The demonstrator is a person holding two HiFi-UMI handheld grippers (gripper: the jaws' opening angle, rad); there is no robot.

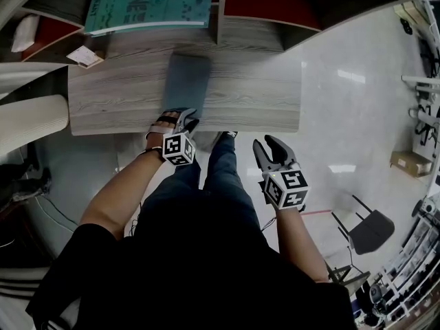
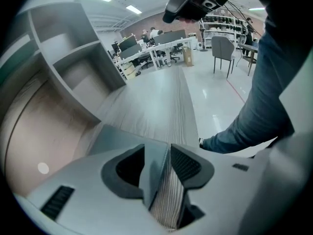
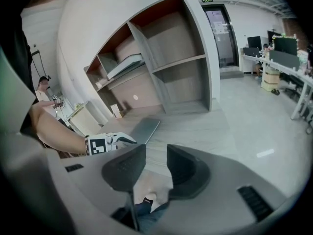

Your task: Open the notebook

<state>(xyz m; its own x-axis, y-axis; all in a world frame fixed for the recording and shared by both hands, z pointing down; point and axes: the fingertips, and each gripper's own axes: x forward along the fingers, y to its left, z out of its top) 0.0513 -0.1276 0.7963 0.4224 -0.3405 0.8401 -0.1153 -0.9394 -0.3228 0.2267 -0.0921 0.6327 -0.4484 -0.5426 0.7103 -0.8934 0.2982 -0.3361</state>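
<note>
A thin grey notebook point(image 1: 187, 80) lies shut on the wooden table point(image 1: 254, 95), its short side near the front edge. My left gripper point(image 1: 187, 119) hangs over that near end, pointing steeply down. In the left gripper view its jaws point(image 2: 166, 166) stand wide, and the notebook's point(image 2: 122, 138) grey edge runs into the gap with bare wood beside it; the pads do not press on it. My right gripper point(image 1: 265, 143) is off the table to the right, over the floor, open and holding nothing. From it point(image 3: 155, 168) I see the notebook point(image 3: 143, 129) and the left gripper point(image 3: 111, 141).
A shelf unit point(image 1: 261, 19) stands along the table's far side, with a teal board point(image 1: 148, 2) in one bay. A small card point(image 1: 86, 56) lies at the table's left. The person's legs point(image 1: 206, 184) stand against the front edge. A chair point(image 1: 371, 231) is on the floor at right.
</note>
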